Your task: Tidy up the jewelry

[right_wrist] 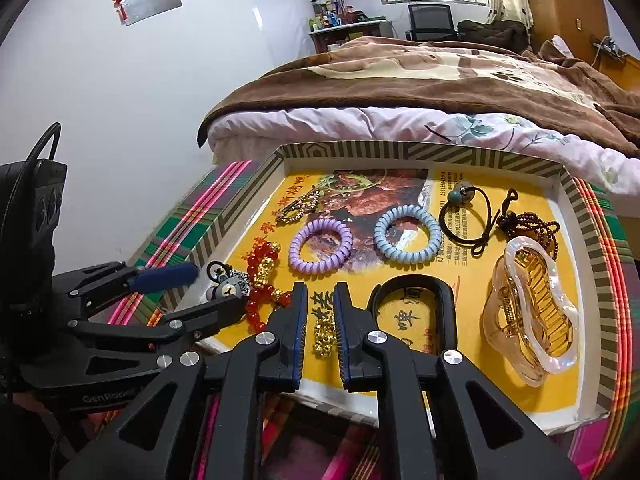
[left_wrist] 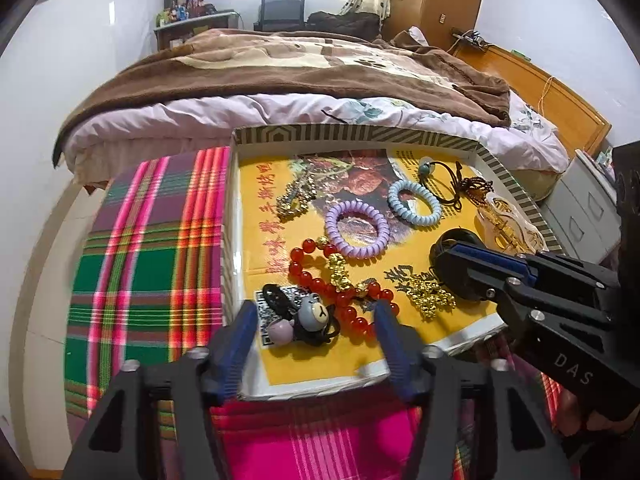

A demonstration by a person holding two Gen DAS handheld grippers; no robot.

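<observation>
Left claw (left_wrist: 316, 320) spread over bear hair tie (left_wrist: 308, 316) in tray (left_wrist: 360, 134); right claw (right_wrist: 321, 312) slightly parted astride gold bead chain (right_wrist: 324, 334), not pinching. Both light, floppy; take the bunched middle.

We see two hand-held tools of black plastic, each ending in a two-finger claw. The left claw (left_wrist: 316, 328) has angular black arms with triangular cut-outs, round silver screws at the joints, and ribbed blue pads lining its fingers (left_wrist: 245, 320). The right claw (right_wrist: 321, 312) is built the same: black arms, silver screw heads, blue-edged pads with fine teeth on the inner faces. From the left camera we read the pale letters "DAS" on the right tool's body; from the right camera, "GenRobot" or similar, partly cut off, on the left tool's. A black cable (right_wrist: 38, 144) loops above the left tool's boxy black housing.
</observation>
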